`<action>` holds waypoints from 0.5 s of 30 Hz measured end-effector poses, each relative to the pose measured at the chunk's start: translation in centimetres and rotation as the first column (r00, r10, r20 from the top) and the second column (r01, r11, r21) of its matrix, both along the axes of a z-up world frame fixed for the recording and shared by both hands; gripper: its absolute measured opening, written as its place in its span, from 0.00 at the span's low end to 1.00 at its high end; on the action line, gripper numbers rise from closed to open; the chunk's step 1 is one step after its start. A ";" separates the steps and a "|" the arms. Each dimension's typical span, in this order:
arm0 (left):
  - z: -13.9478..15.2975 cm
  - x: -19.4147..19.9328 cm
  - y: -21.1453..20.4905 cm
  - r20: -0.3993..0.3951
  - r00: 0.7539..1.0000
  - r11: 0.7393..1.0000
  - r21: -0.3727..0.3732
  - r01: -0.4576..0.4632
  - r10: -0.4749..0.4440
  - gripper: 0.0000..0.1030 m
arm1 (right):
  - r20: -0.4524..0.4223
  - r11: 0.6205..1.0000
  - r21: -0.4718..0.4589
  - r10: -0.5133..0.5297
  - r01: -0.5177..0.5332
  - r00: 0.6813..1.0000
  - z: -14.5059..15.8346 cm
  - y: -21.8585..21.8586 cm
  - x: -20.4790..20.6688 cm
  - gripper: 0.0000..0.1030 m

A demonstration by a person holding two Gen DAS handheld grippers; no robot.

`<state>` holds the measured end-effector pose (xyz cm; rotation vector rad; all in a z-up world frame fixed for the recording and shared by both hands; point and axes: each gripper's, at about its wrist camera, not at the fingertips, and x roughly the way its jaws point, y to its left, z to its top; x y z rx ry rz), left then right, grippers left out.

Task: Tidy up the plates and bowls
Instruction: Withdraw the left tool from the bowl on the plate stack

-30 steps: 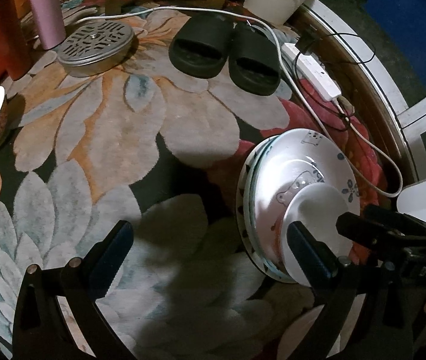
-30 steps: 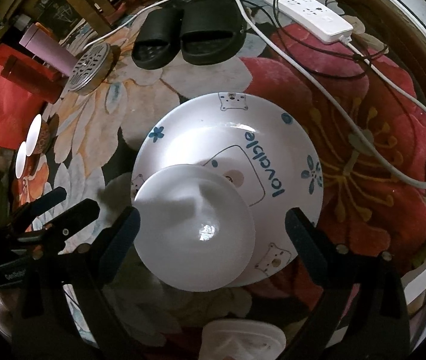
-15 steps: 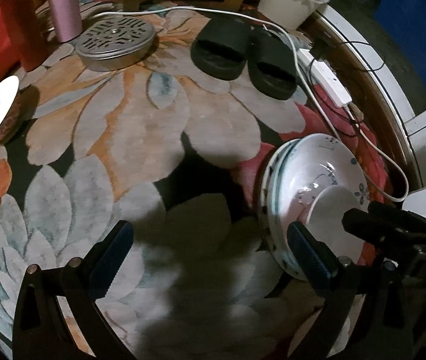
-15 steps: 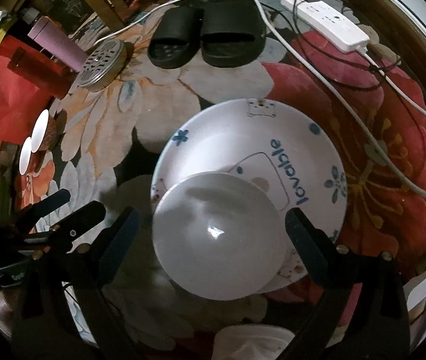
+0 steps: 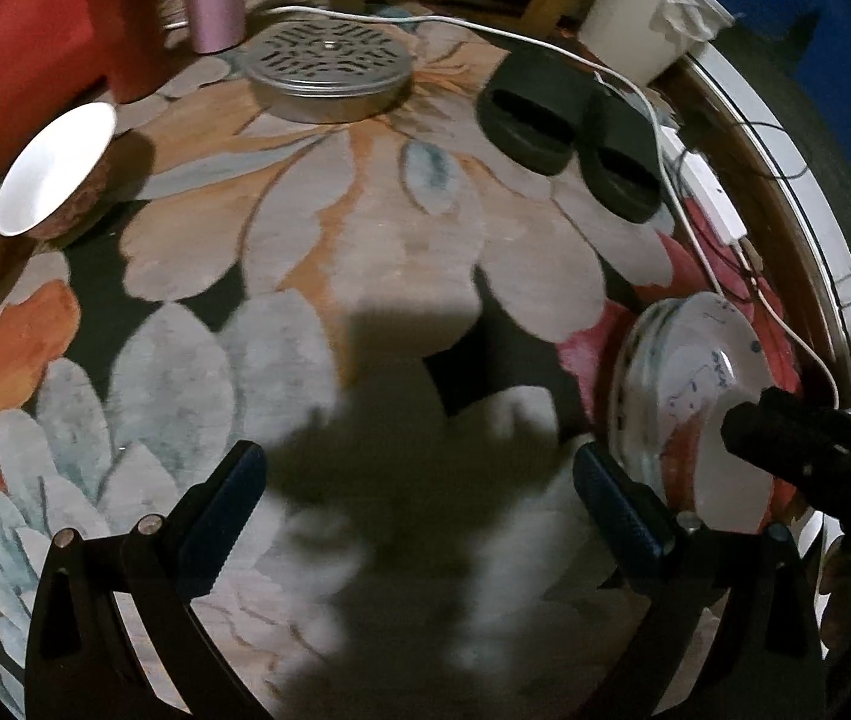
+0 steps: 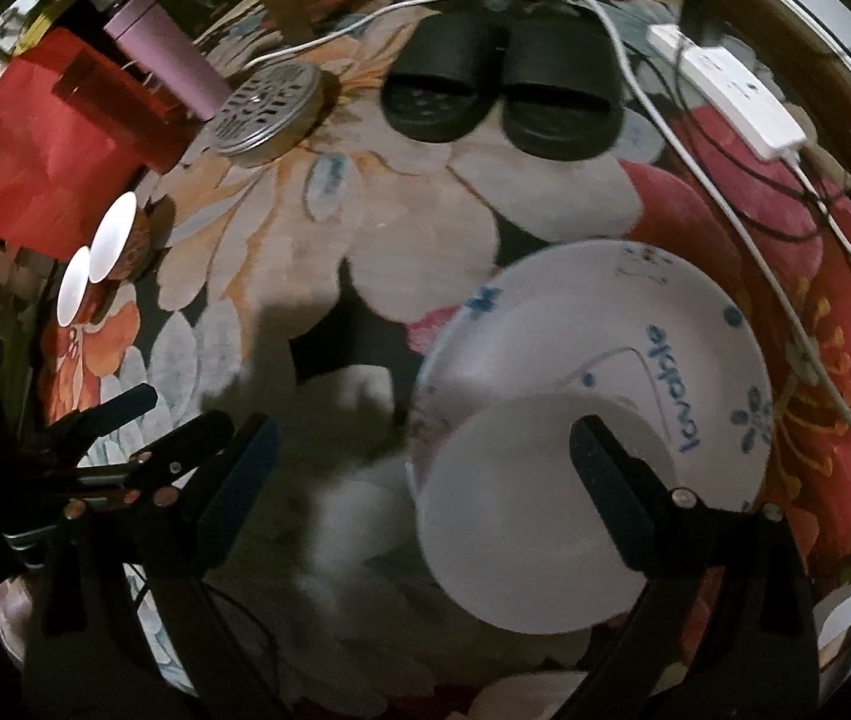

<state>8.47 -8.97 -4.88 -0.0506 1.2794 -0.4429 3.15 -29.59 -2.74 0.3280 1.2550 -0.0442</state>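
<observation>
Both grippers are spread wide and hold nothing. The small bowl (image 6: 536, 516) sits nested on the plate stack (image 6: 653, 324) just ahead of the right gripper (image 6: 425, 462), freeing the left gripper (image 5: 419, 492) for the two bowls (image 5: 35, 192) far to its left.

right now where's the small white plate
In the right wrist view the small white plate lies low and right, on the "lovable" plate, with the right gripper over it.
</observation>
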 end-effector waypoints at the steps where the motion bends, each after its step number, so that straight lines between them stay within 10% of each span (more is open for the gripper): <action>1: 0.0 0.2 0.5 0.001 1.000 1.000 0.002 -0.008 0.008 0.99 | 0.003 1.000 0.002 0.007 -0.007 1.000 0.0 0.4 0.2 0.95; 15: -0.3 2.2 8.0 0.004 0.990 0.990 0.020 -0.139 0.139 0.99 | -0.008 0.991 0.026 0.133 -0.133 0.991 -1.0 6.3 4.1 0.95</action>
